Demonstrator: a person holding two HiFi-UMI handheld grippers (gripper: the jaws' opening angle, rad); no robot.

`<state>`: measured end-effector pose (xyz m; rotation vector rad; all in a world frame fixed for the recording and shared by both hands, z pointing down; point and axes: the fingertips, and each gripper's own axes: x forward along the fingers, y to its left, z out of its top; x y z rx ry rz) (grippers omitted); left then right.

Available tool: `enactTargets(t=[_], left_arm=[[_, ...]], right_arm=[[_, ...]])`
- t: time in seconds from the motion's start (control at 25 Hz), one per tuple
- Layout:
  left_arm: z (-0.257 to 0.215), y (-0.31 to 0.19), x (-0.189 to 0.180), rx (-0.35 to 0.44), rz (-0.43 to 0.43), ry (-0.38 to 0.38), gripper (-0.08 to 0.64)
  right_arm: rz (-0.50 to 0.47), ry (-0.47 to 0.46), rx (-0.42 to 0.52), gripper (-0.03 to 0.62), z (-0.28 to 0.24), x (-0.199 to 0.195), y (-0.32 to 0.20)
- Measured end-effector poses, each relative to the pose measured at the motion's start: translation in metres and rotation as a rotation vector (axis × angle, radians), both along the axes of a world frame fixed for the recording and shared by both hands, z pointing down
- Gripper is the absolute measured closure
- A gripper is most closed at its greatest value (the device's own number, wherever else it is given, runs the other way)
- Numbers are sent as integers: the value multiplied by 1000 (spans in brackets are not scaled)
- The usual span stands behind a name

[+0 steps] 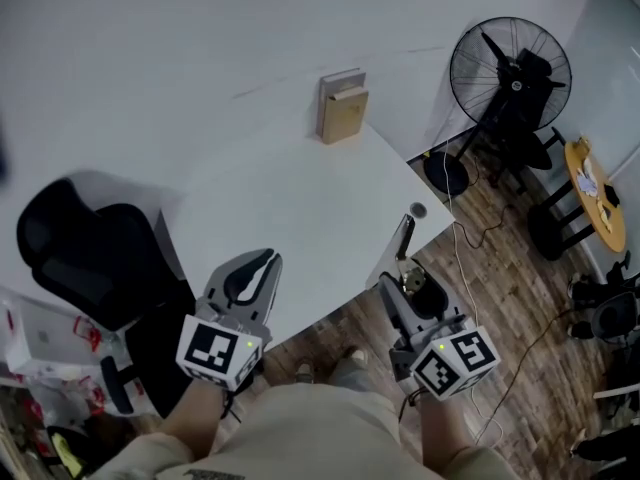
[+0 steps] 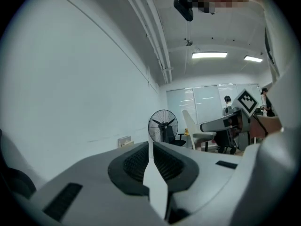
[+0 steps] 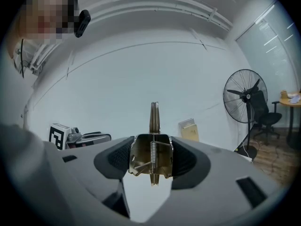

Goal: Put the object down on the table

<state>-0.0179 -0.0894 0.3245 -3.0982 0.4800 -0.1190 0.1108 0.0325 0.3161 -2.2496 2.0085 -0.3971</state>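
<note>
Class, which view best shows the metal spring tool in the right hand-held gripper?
The right gripper view: the metal spring tool sits between the right hand-held gripper's pads, spring visible. The head view shows it small, from above; the left gripper view does not show it clearly.

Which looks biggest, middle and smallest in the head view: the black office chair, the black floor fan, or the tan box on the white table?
1. Black office chair, largest.
2. Black floor fan, close behind, farther away.
3. Tan box, smallest.

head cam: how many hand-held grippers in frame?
2. The left hand-held gripper is over the table's near edge, jaws together, empty. The right hand-held gripper is beside the near right edge, closed on a metal spring clamp.
</note>
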Motion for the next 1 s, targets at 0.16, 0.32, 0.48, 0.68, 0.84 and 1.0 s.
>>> enactTargets(t=[0.16, 0.32, 0.48, 0.68, 0.84, 1.0], left_arm=[[5, -11, 10, 0, -20, -7, 515], [12, -22, 26, -5, -54, -18, 515], [22, -34, 48, -19, -96, -36, 515], [30, -48, 87, -48, -125, -41, 515], [36, -64, 115, -49, -175, -75, 514], [38, -84, 135, -66, -254, -97, 515]], right_arm=[[-12, -23, -6, 353, 11, 16, -16], [-37, -66, -9, 353, 22, 39, -33], [-78, -100, -21, 353, 33, 66, -50], [-130, -139, -38, 353, 47, 108, -76], [-185, -219, -42, 353, 57, 139, -102], [-267, -359, -30, 353, 65, 166, -133]])
